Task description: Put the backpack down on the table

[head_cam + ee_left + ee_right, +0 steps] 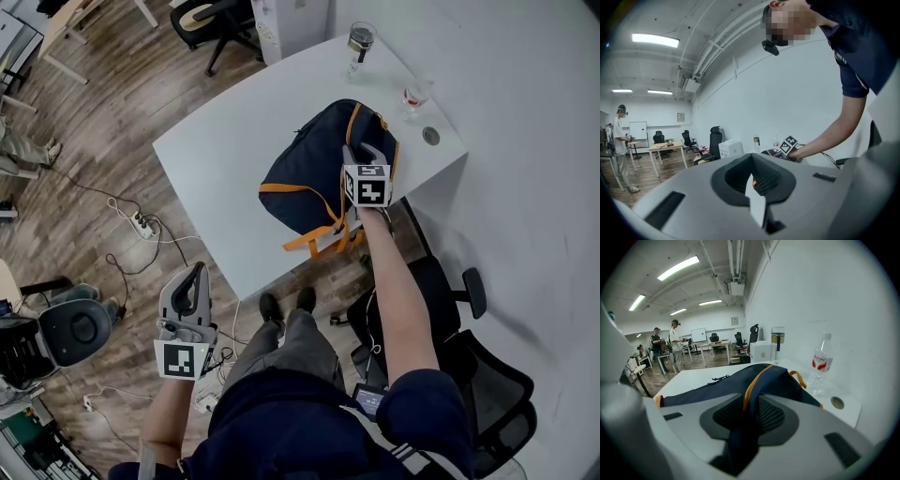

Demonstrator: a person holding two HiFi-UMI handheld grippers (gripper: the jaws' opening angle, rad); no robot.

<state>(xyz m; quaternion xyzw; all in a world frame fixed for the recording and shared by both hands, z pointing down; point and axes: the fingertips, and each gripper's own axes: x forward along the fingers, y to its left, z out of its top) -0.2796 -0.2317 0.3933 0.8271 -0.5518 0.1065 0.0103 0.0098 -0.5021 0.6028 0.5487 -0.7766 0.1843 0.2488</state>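
Observation:
A navy backpack [309, 169] with orange trim lies on the white table [216, 159], and its orange straps hang over the near edge. My right gripper [359, 155] rests on top of the bag's right side. In the right gripper view the backpack [717, 387] fills the foreground, and a navy strap with an orange edge runs between the two pads of the right gripper [750, 408], touching both. My left gripper [195, 274] is held low over the wooden floor, well left of the table. In its own view the left gripper [754, 185] is shut on nothing.
A lidded tumbler [359, 42] and a plastic water bottle [415, 94] stand at the table's far right, next to a cable hole [430, 136]. A black office chair [469, 356] is at my right. A power strip and cables [142, 225] lie on the floor.

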